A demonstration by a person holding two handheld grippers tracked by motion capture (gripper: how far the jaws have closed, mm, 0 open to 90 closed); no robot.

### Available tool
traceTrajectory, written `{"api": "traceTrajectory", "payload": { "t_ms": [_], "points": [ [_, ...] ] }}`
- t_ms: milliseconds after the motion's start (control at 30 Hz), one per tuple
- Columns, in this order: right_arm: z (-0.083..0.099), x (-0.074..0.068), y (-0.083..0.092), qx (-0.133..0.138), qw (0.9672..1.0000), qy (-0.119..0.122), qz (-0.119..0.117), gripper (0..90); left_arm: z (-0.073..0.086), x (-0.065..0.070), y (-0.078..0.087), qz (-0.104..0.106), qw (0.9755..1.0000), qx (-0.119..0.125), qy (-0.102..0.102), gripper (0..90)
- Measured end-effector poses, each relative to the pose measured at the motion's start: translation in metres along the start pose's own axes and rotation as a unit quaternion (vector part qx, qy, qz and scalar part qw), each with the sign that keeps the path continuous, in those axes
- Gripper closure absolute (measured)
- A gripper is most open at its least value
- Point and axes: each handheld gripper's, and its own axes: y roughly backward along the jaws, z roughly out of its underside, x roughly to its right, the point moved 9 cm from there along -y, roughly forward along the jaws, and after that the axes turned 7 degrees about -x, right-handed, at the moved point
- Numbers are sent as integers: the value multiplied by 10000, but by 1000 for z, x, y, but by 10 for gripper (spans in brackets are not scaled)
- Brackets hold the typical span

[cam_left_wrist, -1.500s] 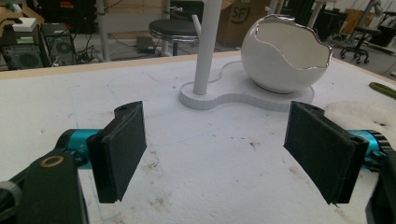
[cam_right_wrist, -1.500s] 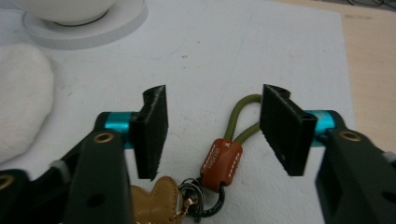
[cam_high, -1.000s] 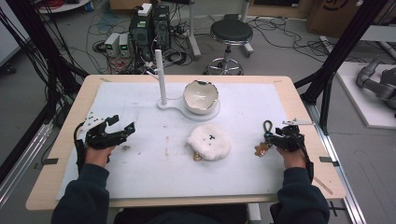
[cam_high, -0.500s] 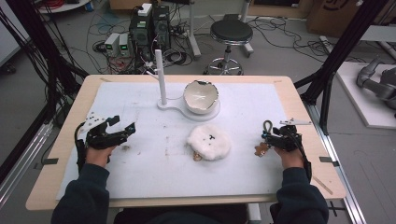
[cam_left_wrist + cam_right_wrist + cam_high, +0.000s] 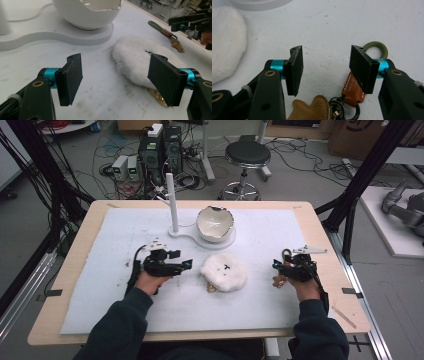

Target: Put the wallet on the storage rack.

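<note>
A white fluffy plush (image 5: pixel 224 271) lies mid-table, with a gold-tan piece (image 5: pixel 212 288) poking out under its near edge. My left gripper (image 5: pixel 184 265) stands open just left of it; in the left gripper view the plush (image 5: pixel 140 60) sits beyond the right jaw of this gripper (image 5: pixel 116 75). My right gripper (image 5: pixel 276 266) is open at the right, over a keychain (image 5: pixel 278 281). In the right gripper view the gripper (image 5: pixel 325 67) has bare mat between its jaws, with the olive loop (image 5: pixel 378 47), brown leather tag (image 5: pixel 352 90) and tan charm (image 5: pixel 312 110) close by.
A white egg-shell bowl (image 5: pixel 215 223) sits on a white base (image 5: pixel 186 234) with an upright post (image 5: pixel 172 202) behind the plush. A white mat (image 5: pixel 100 270) covers the wooden table. A stool and cables stand beyond the far edge.
My left gripper has moved right across the mat, close up to the plush. The right gripper has barely shifted.
</note>
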Motion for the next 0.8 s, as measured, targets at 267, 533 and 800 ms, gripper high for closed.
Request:
{"api": "traceTrajectory", "payload": {
  "t_ms": [267,533,800],
  "points": [
    [0,-1,-1,10,10000,39,-48,455,2,17,-40,92,9978,-648,-139,263],
    [-3,-7,0,87,9997,134,-170,398,16,27,-53,181,9907,-1235,-537,605],
    [-10,-24,-1,200,9987,278,-383,292,-11,37,-34,349,9973,-271,-591,772]
  ]
}}
